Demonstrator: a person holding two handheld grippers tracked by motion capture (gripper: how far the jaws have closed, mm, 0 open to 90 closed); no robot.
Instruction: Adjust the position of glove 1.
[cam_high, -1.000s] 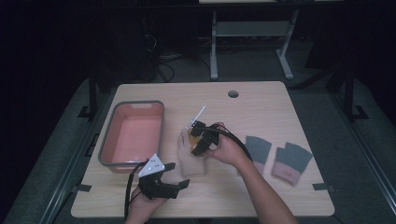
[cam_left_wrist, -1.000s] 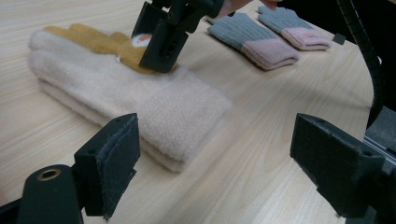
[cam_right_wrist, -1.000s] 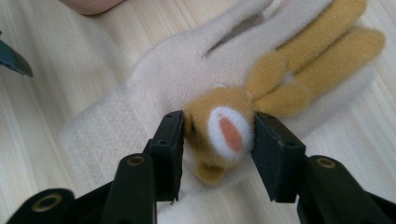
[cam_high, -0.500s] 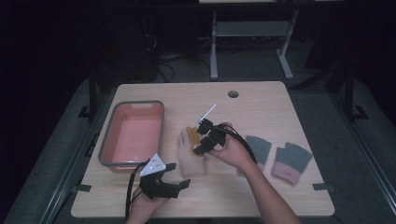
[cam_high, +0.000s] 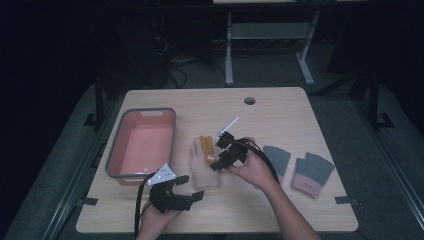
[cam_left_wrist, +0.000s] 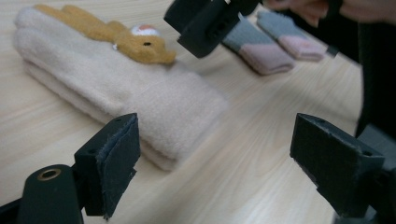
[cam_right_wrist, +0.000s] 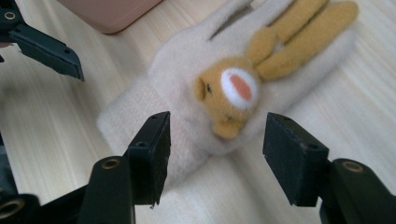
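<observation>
A cream fleece mitten (cam_high: 204, 172) with a tan bunny sewn on it lies flat at the table's middle. In the right gripper view the bunny's face sits on the mitten (cam_right_wrist: 182, 88) just beyond my jaws. My right gripper (cam_high: 218, 151) hovers over the mitten's right side. Its jaws (cam_right_wrist: 219, 135) have just been opening, stand open, and the pads touch nothing. My left gripper (cam_high: 191, 187) rests near the front edge, open, its jaws (cam_left_wrist: 219, 154) facing the mitten's cuff (cam_left_wrist: 154, 116). The right gripper (cam_left_wrist: 205, 23) also hangs over the mitten in the left gripper view.
A pink tub with a grey rim (cam_high: 114, 150) stands at the left of the wooden table (cam_high: 280, 120). Two grey-and-pink gloves (cam_high: 276, 160) (cam_high: 312, 172) lie to the right of my right hand. A cable hole (cam_high: 249, 100) sits near the far edge.
My right gripper has shifted slightly to the right above the mitten and its jaws have spread wider. The mitten lies still on the table. The left gripper has not moved.
</observation>
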